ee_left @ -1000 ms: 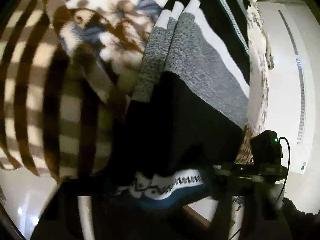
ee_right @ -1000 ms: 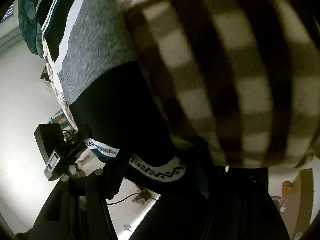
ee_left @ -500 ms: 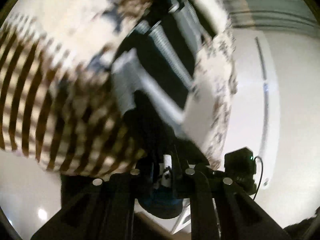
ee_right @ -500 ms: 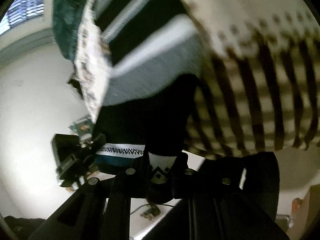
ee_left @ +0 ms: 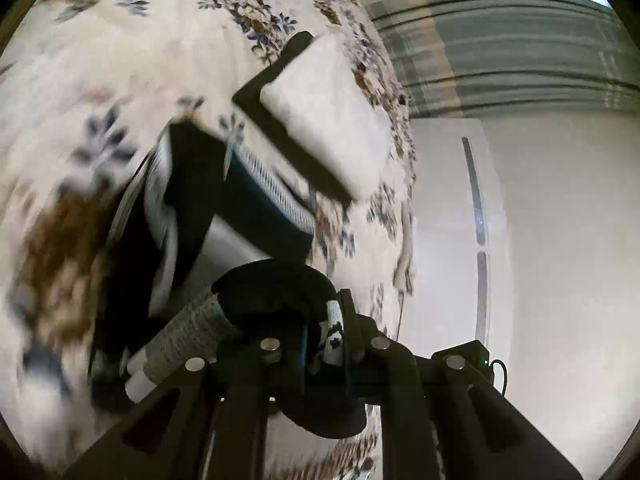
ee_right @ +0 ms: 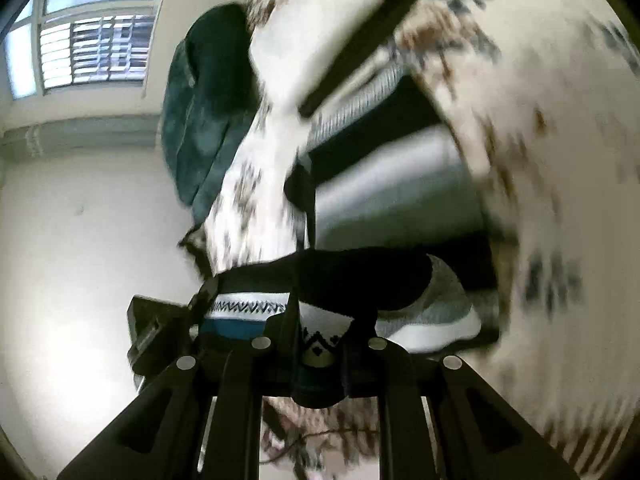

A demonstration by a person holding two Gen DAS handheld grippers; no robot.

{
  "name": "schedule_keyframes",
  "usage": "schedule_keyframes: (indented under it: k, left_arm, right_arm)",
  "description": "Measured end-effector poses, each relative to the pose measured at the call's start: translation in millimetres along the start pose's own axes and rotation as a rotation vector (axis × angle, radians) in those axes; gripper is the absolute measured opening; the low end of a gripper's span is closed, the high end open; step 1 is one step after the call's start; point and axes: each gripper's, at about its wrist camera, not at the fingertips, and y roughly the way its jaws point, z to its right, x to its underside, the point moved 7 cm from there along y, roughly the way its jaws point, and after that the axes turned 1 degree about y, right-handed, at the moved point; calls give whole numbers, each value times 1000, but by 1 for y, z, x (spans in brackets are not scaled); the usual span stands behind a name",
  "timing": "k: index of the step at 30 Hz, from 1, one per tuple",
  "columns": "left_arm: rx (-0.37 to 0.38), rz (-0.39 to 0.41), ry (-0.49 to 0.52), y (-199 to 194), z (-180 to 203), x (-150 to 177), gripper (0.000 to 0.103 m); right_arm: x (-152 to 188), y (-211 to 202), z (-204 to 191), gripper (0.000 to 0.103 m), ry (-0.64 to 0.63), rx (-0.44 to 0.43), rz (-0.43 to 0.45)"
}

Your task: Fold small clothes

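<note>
**Knit garment pinched at both ends above floral bedspread**

Left tool [ee_left: 320, 344] clamped on the patterned hem of a dark knit garment [ee_left: 276, 292], jaws nearly together with black, white and blue fabric bunched between them. Right tool [ee_right: 320, 344] likewise narrowed onto the same hem [ee_right: 320, 340], a white band with black zigzag trim showing at the pinch. Jaws of both just closed in on the cloth. Garment lifted off a floral bedspread [ee_left: 100, 60], its grey, white and black stripes trailing back toward the bed in heavy blur. Beyond it on the spread, a folded white-and-black item [ee_left: 324, 120], kind unclear. Dark green bundle [ee_right: 204, 128] at the bed's far edge, cut off in the left view. Barred window [ee_right: 96, 52] upper left in the right view. Bedspread pattern smeared throughout; lower part of the garment hidden behind the tool frames.
</note>
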Motion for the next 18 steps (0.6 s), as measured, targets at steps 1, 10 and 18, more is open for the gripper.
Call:
schedule_keyframes:
  k: [1, 10, 18]
  left_arm:
    - [-1, 0, -3, 10, -1, -20, 12]
    - [52, 3, -157, 50, -36, -105, 60]
    - [-76, 47, -22, 32, -46, -114, 66]
  right_arm:
    - [-26, 1, 2, 15, 5, 5, 8]
    - [-159, 76, 13, 42, 120, 45, 11]
    - [-143, 72, 24, 64, -11, 179, 18]
